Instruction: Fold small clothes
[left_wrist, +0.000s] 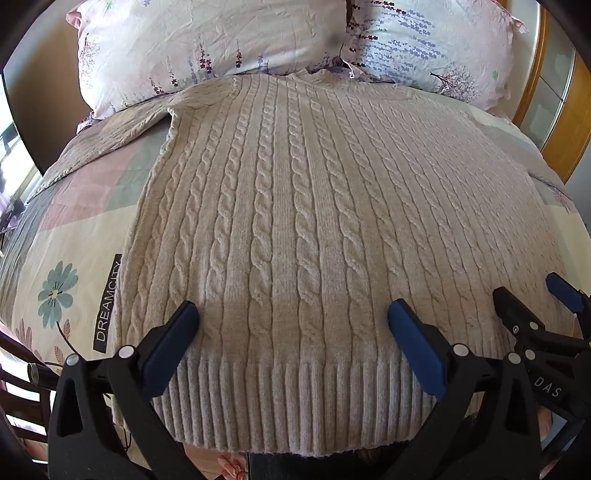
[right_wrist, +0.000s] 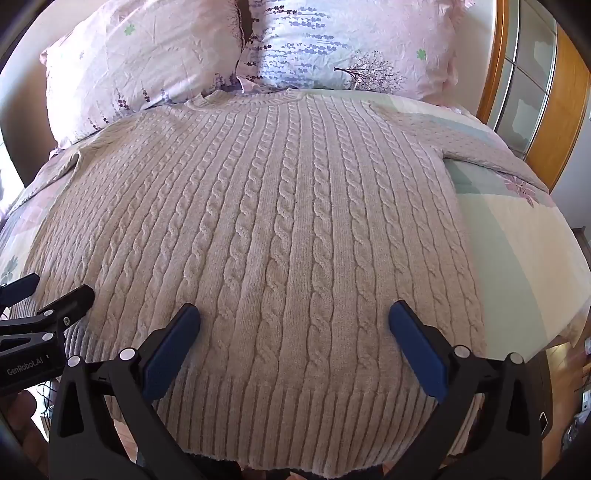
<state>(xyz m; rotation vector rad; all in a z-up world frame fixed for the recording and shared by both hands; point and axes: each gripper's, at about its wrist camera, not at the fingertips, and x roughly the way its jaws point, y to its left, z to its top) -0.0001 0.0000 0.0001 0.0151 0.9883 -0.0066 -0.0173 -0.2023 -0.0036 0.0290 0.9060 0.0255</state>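
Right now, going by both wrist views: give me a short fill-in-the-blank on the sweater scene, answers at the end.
1. The cable-knit sweater lies spread flat on the ____.
2. Its collar end points toward the two floral ____.
3. The left claw and right claw both hang over the ribbed hem with fingers ____.
4. The printed label on the bedsheet reads ____.

Answers: bed; pillows; open; DREAMCITY
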